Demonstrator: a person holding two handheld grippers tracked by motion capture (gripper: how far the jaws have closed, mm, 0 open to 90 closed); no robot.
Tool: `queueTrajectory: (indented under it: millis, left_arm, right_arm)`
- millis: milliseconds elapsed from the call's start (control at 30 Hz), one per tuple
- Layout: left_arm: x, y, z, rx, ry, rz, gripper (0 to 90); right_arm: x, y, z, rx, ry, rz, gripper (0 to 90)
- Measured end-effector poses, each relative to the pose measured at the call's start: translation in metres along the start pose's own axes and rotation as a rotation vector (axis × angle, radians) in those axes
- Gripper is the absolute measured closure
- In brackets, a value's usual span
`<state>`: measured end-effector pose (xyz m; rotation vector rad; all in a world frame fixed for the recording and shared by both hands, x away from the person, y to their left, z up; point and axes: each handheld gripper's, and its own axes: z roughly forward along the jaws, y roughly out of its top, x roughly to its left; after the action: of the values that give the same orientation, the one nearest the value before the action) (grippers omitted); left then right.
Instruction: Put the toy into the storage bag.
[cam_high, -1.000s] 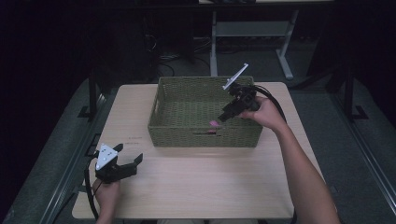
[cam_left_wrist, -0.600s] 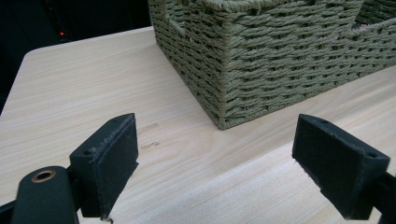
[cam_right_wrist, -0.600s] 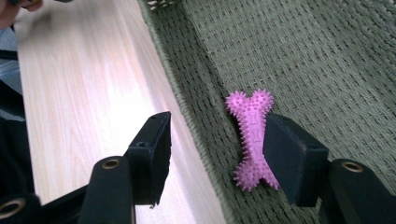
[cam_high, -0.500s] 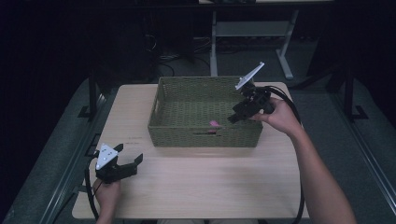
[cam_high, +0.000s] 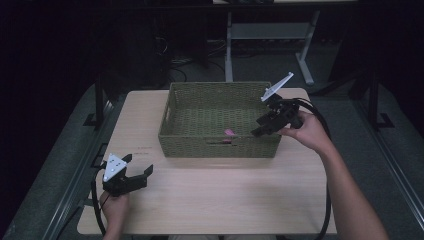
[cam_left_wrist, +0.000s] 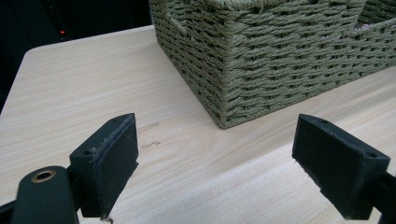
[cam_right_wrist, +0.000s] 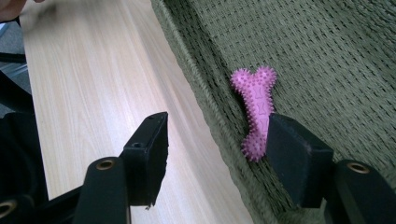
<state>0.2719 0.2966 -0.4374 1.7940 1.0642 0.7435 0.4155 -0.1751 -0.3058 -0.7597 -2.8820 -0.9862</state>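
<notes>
A dim lab or test room: a light wooden table (cam_high: 215, 200) stands on grey floor matting (cam_high: 60, 165), with loose cables (cam_high: 187, 67) on the floor and a metal desk frame (cam_high: 270, 35) behind, walls lost in darkness.

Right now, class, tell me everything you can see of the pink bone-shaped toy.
The pink toy is bone-shaped, with a lobed end and small spikes all over; it looks like soft rubber. It lies inside the woven green basket, on the floor against the near wall. The right gripper hangs open beside it, one jaw hiding part of its lower end.
</notes>
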Motion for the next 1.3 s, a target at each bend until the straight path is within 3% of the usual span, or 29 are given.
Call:
queueTrajectory:
  millis: [867, 1300]
  left_arm:
    - [-0.001, 0.000, 0.000, 0.002, -0.001, 0.003, 13.9]
    - [-0.002, 0.000, 0.001, 0.004, -0.003, 0.006, 13.9]
  right_arm:
    - [0.030, -0.043, -0.014, -0.039, -0.015, -0.004, 34.7]
    - [0.041, -0.074, -0.008, -0.048, -0.012, 0.018, 34.2]
